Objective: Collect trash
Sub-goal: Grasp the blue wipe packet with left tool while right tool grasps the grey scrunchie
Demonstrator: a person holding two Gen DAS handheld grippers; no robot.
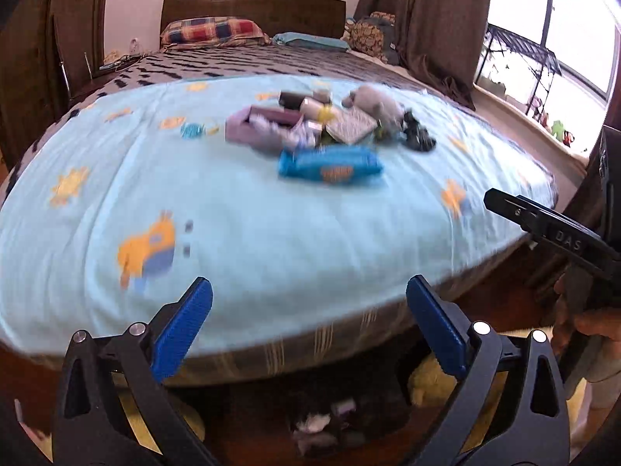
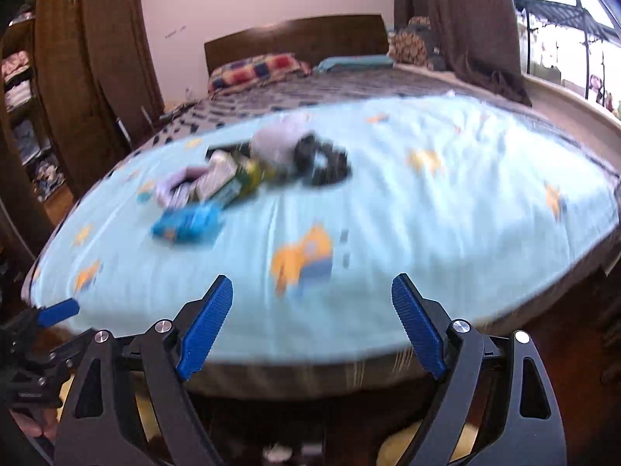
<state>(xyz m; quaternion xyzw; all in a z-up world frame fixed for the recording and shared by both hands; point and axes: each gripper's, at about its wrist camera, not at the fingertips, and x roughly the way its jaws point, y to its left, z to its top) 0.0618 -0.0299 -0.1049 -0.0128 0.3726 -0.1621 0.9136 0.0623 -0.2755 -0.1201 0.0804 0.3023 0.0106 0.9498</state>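
A blurred heap of trash lies on the light blue bed sheet [image 1: 233,233]. In it are a blue wrapper [image 1: 330,167], a purple box [image 1: 264,124], a grey packet [image 1: 351,126], a black item [image 1: 417,136] and a pale crumpled lump [image 1: 372,101]. My left gripper [image 1: 309,287] hangs open and empty over the bed's near edge, well short of the heap. My right gripper [image 2: 312,281] is also open and empty, with the blue wrapper [image 2: 186,225] and the heap far ahead to its left. Below both grippers is a dark, yellow-edged container [image 1: 322,423] with pale scraps inside.
Behind the bed stand a dark headboard [image 1: 252,7], a checked pillow [image 1: 213,31] and brown curtains [image 1: 438,19]. A window ledge with small toys [image 1: 559,128] runs along the right. A wardrobe [image 2: 97,77] and shelves of clothes [image 2: 23,116] stand on the left.
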